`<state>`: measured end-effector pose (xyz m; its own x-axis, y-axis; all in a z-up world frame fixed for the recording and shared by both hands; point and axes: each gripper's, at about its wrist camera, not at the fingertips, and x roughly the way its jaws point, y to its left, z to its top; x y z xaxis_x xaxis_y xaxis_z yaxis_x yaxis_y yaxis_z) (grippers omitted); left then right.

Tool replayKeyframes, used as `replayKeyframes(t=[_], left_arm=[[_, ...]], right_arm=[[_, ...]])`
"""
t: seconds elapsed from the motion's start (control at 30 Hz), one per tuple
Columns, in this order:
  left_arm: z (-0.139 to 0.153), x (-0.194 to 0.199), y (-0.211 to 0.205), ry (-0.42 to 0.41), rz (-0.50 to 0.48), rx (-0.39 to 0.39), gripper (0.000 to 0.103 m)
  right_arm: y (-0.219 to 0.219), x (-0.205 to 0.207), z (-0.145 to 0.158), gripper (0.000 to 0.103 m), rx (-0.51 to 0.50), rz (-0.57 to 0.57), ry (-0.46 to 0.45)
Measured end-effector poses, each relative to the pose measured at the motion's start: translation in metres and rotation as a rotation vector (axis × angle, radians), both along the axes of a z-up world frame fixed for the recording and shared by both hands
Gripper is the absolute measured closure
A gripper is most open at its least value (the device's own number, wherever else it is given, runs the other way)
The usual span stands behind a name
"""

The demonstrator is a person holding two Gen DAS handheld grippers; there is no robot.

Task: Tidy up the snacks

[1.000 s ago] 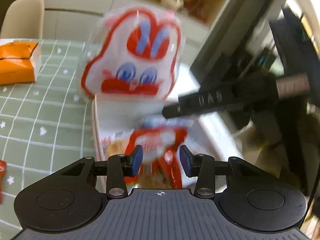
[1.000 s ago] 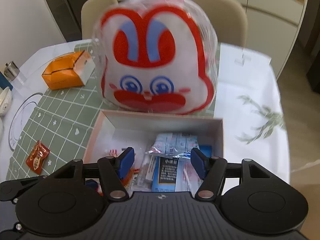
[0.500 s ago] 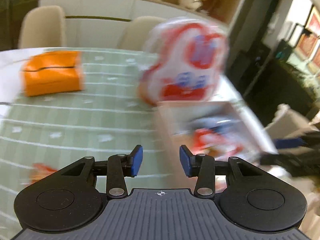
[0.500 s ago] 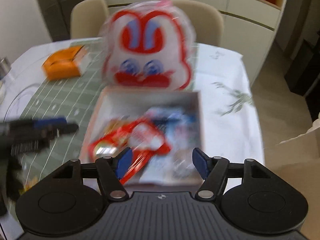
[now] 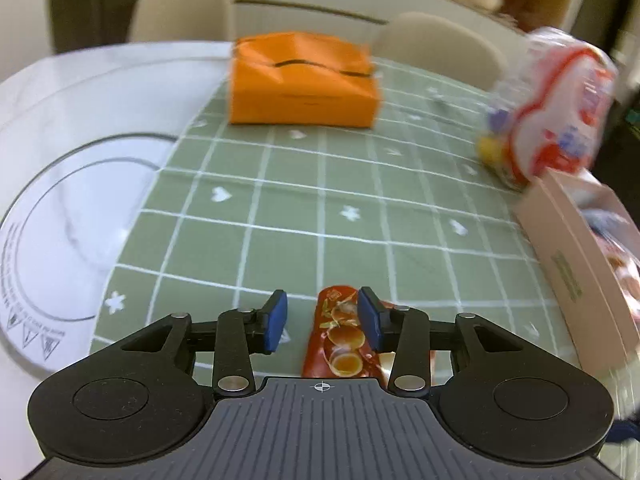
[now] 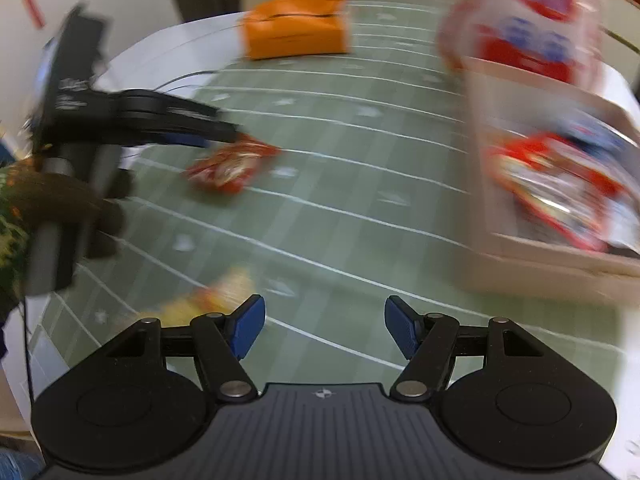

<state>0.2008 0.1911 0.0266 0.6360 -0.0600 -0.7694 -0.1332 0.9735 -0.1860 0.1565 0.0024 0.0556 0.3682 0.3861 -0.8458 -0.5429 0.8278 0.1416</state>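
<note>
On the green checked surface (image 5: 304, 208):
- left gripper (image 5: 322, 322): fingers wide, straddling red snack packet (image 5: 340, 336), apparently lined up for pickup.
- right gripper (image 6: 324, 326): fingers wide, empty.
- pink box (image 5: 568, 264), right: collects snacks.

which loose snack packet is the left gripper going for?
The red packet between the open jaws of the left gripper; the yellowish packet lies by the right gripper.
</note>
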Motion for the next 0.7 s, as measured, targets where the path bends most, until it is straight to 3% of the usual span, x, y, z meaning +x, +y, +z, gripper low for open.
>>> replayKeyframes(t=[0.1,0.2,0.37,0.47,0.57,0.6,0.7], left_arm=[[0.000,-0.017,-0.010,-0.005,-0.087,-0.016,0.062],[-0.002,-0.041,-0.015,0.001,-0.129,-0.066,0.064],[-0.005,-0.085,0.006,-0.019,-0.038,-0.253,0.067],[-0.003,-0.106,0.022,-0.020,0.037,-0.256,0.067],[-0.006,-0.122,0.030,0.008,0.073,-0.240,0.067],[-0.006,-0.126,0.029,0.016,0.060,-0.235,0.067],[-0.003,-0.131,0.011,0.036,-0.066,-0.235,0.067]], right_arm=[[0.030,0.004,-0.006,0.036,-0.009,0.026,-0.004],[0.027,0.014,-0.002,0.036,-0.011,-0.009,-0.034],[0.029,0.027,0.001,0.033,-0.005,0.045,0.004],[0.042,0.027,-0.003,0.033,-0.011,0.010,0.004],[0.052,0.039,-0.015,0.027,0.046,-0.053,0.086],[0.054,0.039,-0.015,0.022,0.060,-0.072,0.070],[0.068,0.041,-0.018,0.020,0.039,-0.053,0.048]])
